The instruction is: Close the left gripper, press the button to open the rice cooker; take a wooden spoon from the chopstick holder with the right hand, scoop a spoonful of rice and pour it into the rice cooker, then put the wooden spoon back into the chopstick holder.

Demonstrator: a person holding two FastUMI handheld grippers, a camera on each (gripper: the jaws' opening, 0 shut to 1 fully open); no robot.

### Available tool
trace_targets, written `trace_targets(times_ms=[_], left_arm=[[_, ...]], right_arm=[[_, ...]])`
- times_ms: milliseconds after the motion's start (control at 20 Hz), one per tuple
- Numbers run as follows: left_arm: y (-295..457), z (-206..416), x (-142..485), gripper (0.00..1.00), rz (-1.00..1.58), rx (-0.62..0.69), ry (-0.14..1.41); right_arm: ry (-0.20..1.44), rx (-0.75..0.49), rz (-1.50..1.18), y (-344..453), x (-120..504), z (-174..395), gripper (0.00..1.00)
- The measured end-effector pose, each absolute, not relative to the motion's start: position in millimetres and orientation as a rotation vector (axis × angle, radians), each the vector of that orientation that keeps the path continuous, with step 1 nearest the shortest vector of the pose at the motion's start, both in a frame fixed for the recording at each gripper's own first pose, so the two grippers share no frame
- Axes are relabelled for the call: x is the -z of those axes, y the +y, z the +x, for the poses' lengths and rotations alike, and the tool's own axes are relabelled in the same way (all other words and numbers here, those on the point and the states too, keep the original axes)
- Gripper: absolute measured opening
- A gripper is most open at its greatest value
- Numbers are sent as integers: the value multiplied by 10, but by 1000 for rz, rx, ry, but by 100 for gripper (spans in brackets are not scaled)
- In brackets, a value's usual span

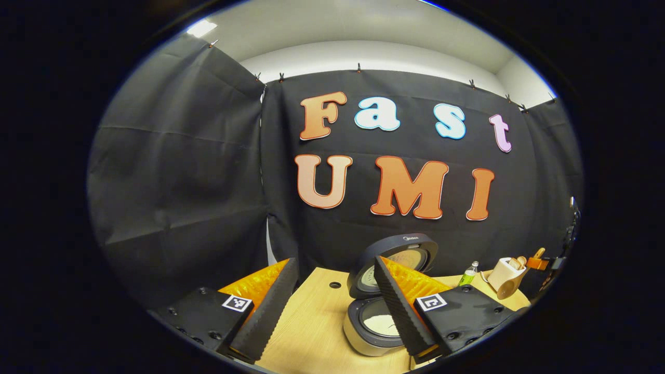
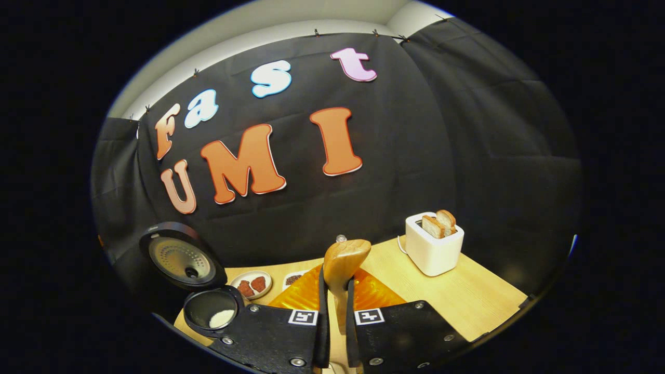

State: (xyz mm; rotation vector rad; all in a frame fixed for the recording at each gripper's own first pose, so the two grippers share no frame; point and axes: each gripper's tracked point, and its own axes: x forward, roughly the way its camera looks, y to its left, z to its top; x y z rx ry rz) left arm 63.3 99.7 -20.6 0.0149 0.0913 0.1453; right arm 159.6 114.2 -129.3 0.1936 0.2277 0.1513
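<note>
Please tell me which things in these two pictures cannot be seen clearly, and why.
- Rice cooker front, left gripper view: hidden behind that gripper's right finger.
- Wooden spoon handle, right gripper view: its lower end passes between the fingers out of sight.
- Two small plates, right gripper view: contents too small to name.
- Small bottle, left gripper view: too small to identify.

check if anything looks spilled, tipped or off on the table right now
Nothing stands out. The rice cooker stands with its lid up and rice lying inside the pot, the toaster is upright with bread in its slots, and the right gripper holds the wooden spoon upright. No spill shows on the table.
</note>
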Motion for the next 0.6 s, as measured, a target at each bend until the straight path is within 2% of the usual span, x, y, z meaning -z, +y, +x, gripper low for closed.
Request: trace_targets(times_ms=[600], left_arm=[[448, 533, 123, 100, 74, -149, 120]], right_arm=[[415, -175, 267, 926, 2506, 1730, 12]])
